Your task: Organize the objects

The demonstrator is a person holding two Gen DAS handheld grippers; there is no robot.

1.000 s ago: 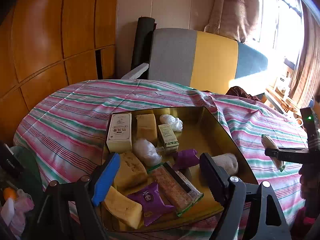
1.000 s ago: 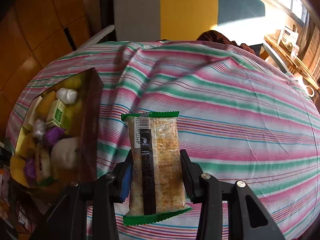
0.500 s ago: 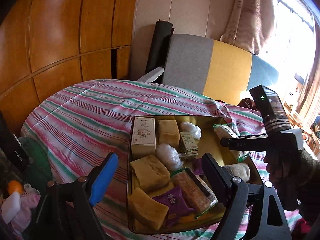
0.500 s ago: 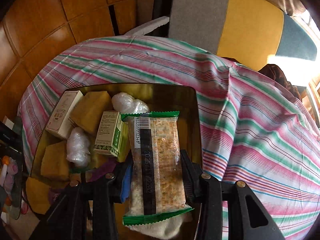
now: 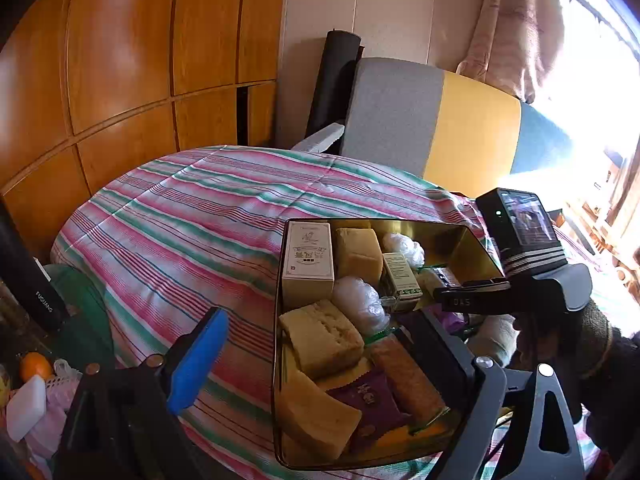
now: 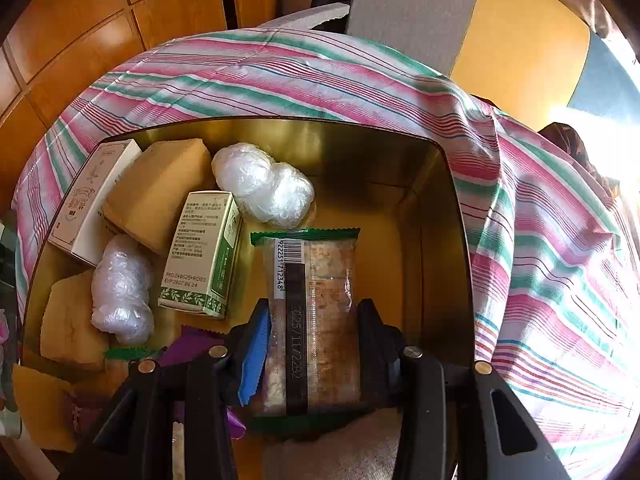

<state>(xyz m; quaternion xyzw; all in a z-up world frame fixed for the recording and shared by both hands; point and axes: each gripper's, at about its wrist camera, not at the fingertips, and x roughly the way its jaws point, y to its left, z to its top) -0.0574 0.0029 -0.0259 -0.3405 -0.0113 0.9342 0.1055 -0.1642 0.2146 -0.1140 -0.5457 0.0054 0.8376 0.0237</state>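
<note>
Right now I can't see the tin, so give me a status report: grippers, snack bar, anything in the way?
Right gripper shut on snack bar, over tin. Left gripper empty, opening. Bare floor below, green box close beside.

Black two-finger grippers [image 6: 312,344], each with one blue pad [image 5: 198,360], silver screws, dark fuzzy sleeve [image 5: 600,344] behind.

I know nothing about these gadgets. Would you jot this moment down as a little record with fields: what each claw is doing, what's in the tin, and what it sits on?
Right claw: shut on a green-edged snack packet, held over the tin
Left claw: jaws opening, nothing between them
Tin: gold, open, right side bare
Inside: white box, yellow cake blocks, plastic-wrapped bundles, green-and-white carton, purple packet
Surface: striped cloth
</note>
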